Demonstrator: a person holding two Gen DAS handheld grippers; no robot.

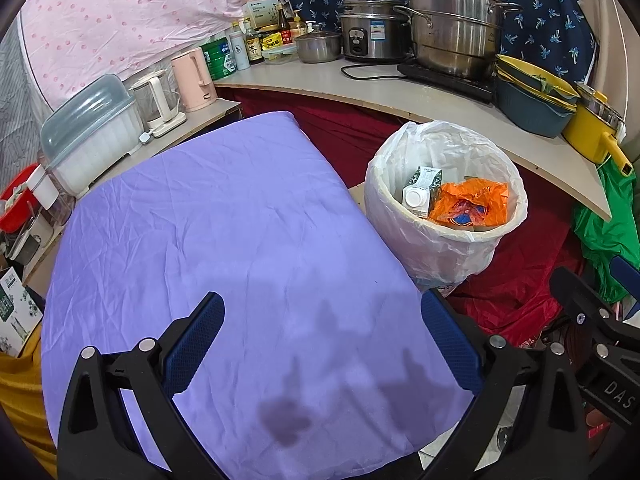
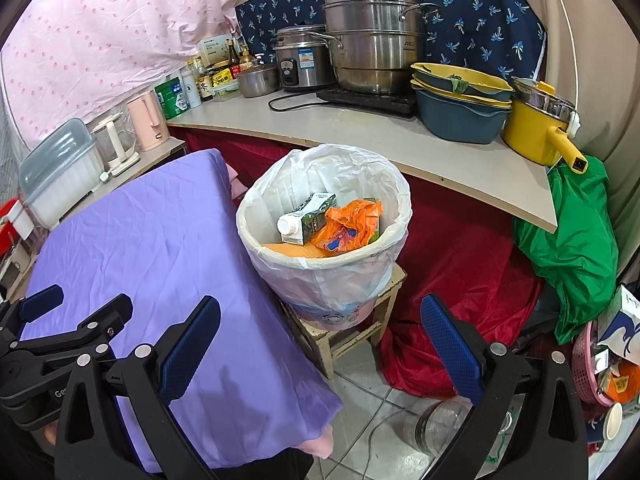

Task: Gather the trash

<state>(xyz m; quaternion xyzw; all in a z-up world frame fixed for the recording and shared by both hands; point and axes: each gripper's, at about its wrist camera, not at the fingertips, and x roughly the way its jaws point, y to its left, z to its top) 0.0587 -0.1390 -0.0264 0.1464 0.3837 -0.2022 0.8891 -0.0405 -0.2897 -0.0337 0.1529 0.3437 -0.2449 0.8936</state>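
Already a carton (image 2: 306, 218) and an orange bag (image 2: 347, 227) are seen lying in the lined bin (image 2: 320, 268), which stands on a small stool (image 2: 340, 338) just beside the purple-covered bench (image 1: 224, 248). No trash is seen on the purple cloth, so the collecting is judged largely done there. What is left may be the clear jar (image 2: 440, 424) on the floor tiles, though whether it counts as trash cannot be told. Both the left gripper (image 1: 320, 340) and right gripper (image 2: 320, 344) are held with jaws wide apart and nothing between them. A red cloth (image 2: 460, 300) and a green bag (image 2: 576, 248) crowd the floor beside the bin, and pots (image 2: 372, 36) are ranged on the shelf behind.
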